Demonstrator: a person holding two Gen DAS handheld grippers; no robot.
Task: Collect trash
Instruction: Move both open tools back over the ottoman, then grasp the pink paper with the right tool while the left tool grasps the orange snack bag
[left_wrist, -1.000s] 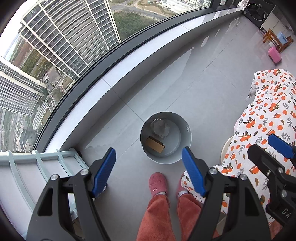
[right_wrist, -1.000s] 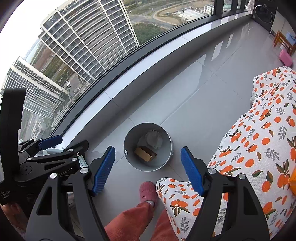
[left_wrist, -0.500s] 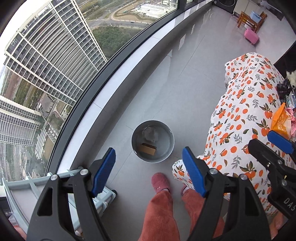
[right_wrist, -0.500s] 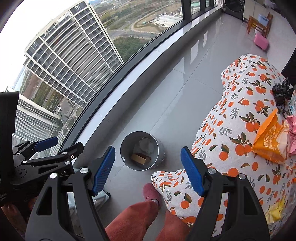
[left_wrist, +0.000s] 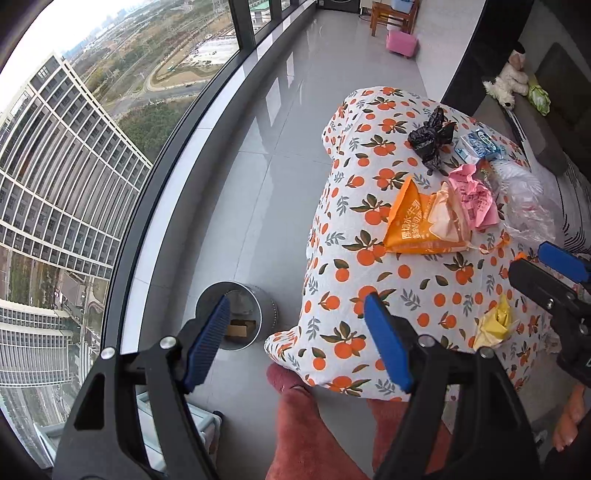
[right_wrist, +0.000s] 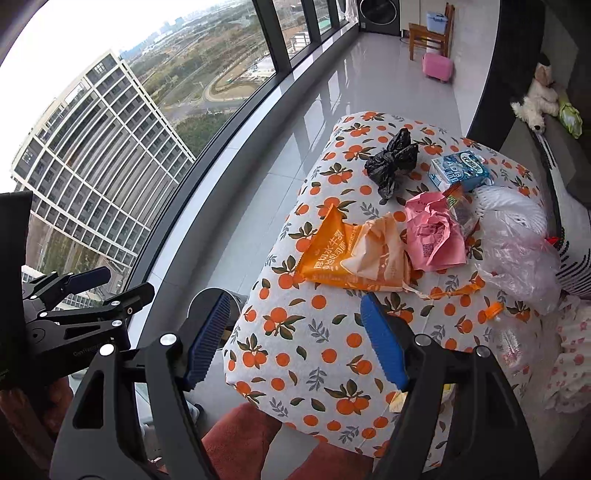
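Since a second ago both views have swung up and away from the metal bin (left_wrist: 236, 317) on the floor toward the orange-print worktop (left_wrist: 369, 295), so the scattered trash on it has come into sight. The bin stands upright by the window sill, just beside the worktop's near corner, with a brown box and crumpled paper inside; in the right wrist view only its rim shows behind a blue pad.

The left tongs (left_wrist: 299, 339) are spread wide with nothing between them, held over the floor and the worktop's hanging edge. The right tongs (right_wrist: 291, 339) are likewise spread and empty, hovering above the cloth just short of the orange snack bag (right_wrist: 354, 254).

That bag lies flat, its long axis running left to right across the worktop, its pointed corner aimed toward the window. Touching its right end sits a crumpled pink paper (right_wrist: 436, 232). Beyond them rests a knotted black plastic bag (right_wrist: 391, 162) (its tail pointing toward the tongs), and beside it a blue-and-white carton (right_wrist: 461, 171) on its side, long axis roughly left to right. A clear plastic bag (right_wrist: 513, 240) sprawls at the right edge. A crumpled yellow wrapper (left_wrist: 495, 325) lies near the worktop's near edge.
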